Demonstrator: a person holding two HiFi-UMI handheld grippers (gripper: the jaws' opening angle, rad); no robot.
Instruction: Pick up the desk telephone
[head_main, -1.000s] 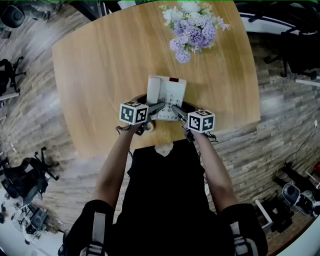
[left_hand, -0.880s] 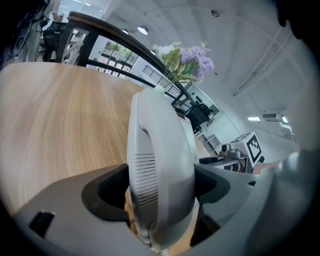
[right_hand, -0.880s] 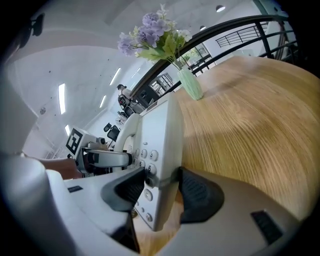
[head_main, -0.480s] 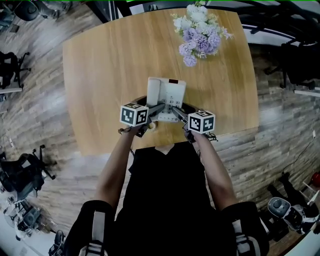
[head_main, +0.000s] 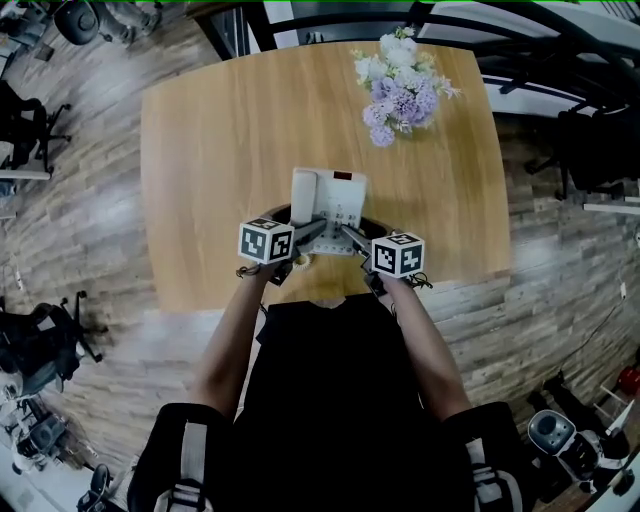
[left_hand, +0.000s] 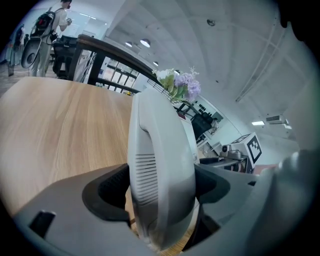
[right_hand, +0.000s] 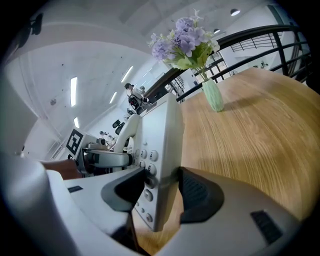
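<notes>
On the left, the left hand-held gripper (head_main: 312, 228) pinches the handset (left_hand: 160, 170) side of the desk telephone (head_main: 335, 198). The right hand-held gripper (head_main: 350, 236) clamps its keypad edge. The phone hangs between them over the worktop's (head_main: 220, 150) near edge, with flowers (head_main: 400, 85) far right.

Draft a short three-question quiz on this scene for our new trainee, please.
1. True or false: the left gripper is shut on the telephone at its handset end.
2. The right gripper clamps: A) the telephone by its keypad; B) a cup; C) nothing.
3. Fill in: the purple flowers stand in a pale ___ vase.
Key: 1 true; 2 A; 3 green.
</notes>
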